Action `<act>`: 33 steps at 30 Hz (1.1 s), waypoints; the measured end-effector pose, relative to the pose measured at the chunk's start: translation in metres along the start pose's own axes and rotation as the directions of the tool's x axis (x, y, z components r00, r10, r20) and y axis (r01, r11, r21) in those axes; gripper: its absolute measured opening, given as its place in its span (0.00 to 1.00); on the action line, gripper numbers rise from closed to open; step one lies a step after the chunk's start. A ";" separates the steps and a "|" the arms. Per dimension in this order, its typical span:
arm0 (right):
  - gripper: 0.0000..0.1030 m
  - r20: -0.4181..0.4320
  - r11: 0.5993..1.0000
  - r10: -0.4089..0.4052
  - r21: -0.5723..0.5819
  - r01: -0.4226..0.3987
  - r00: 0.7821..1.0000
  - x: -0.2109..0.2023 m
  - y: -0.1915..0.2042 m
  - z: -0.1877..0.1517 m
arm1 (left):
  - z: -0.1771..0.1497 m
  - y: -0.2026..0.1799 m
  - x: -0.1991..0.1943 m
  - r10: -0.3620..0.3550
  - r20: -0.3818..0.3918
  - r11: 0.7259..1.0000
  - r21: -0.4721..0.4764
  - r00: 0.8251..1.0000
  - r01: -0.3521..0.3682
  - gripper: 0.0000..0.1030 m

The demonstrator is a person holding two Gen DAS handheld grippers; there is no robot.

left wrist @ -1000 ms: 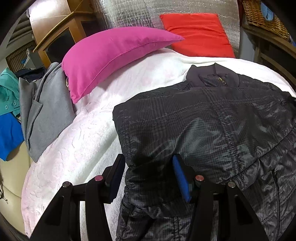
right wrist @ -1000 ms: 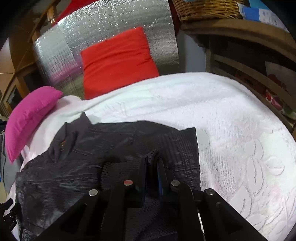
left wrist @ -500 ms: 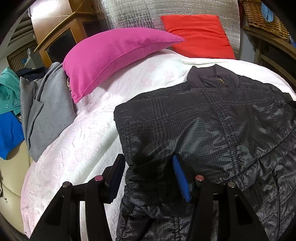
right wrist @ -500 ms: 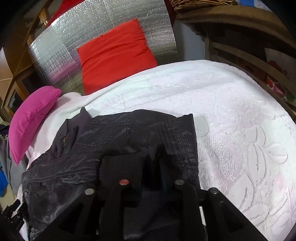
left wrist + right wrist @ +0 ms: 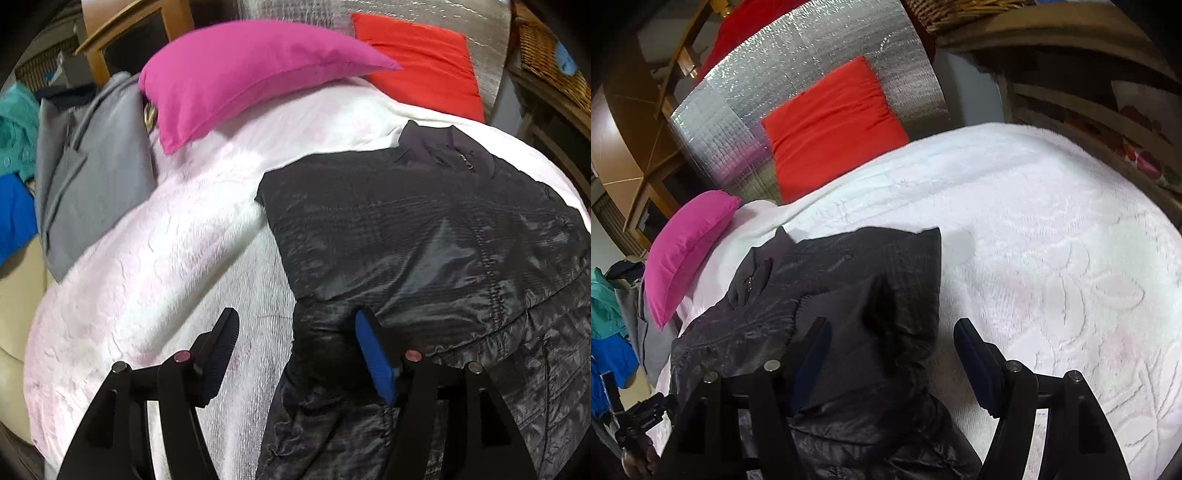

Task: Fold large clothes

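A dark grey quilted jacket (image 5: 424,240) lies flat on the white bedspread (image 5: 155,258), collar toward the pillows; both sleeves are folded in over its body. It also shows in the right wrist view (image 5: 831,314), with a knit cuff lying on top. My left gripper (image 5: 295,350) is open over the jacket's left edge, its right finger (image 5: 373,354) on the fabric. My right gripper (image 5: 890,354) is open, straddling the jacket's right edge, holding nothing.
A pink pillow (image 5: 251,74) and a red pillow (image 5: 417,62) lie at the head of the bed against a silver quilted board (image 5: 798,96). Grey, teal and blue clothes (image 5: 92,177) are piled at the left. Wooden shelves (image 5: 1089,99) with a wicker basket stand at the right.
My right gripper has opened and let go of the sleeve cuff, which now lies on the jacket. My left gripper has shifted slightly left, staying open.
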State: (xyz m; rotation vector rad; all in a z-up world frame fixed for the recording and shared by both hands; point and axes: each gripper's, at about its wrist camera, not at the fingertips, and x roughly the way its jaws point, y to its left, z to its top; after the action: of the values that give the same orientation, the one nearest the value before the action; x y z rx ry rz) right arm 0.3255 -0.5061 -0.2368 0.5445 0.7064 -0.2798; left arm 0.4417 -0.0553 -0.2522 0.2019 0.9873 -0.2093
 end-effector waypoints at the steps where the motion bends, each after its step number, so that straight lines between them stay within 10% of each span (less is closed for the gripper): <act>1: 0.70 -0.016 1.000 0.005 0.003 -0.005 1.000 0.004 0.000 -0.002 | 0.000 0.002 0.003 -0.013 -0.013 1.000 -0.012 1.000 0.012 0.65; 12: 0.38 -0.049 0.989 -0.087 -0.121 0.080 0.995 0.021 0.036 -0.014 | 0.003 0.005 0.021 -0.065 -0.085 0.996 -0.059 0.994 0.060 0.66; 25: 0.41 -0.065 0.992 -0.095 -0.088 0.089 0.993 0.009 0.028 -0.023 | -0.009 0.000 0.007 -0.074 -0.101 0.997 -0.021 0.992 0.072 0.66; 33: 0.41 -0.021 0.999 0.033 -0.012 -0.033 0.999 -0.047 0.004 -0.054 | -0.037 -0.017 -0.038 -0.116 -0.042 0.992 0.052 0.992 0.118 0.66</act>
State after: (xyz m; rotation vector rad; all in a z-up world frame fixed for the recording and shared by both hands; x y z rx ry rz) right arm 0.2642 -0.4698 -0.2372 0.5474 0.7183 -0.2389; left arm 0.3872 -0.0585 -0.2408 0.1982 1.0337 -0.3408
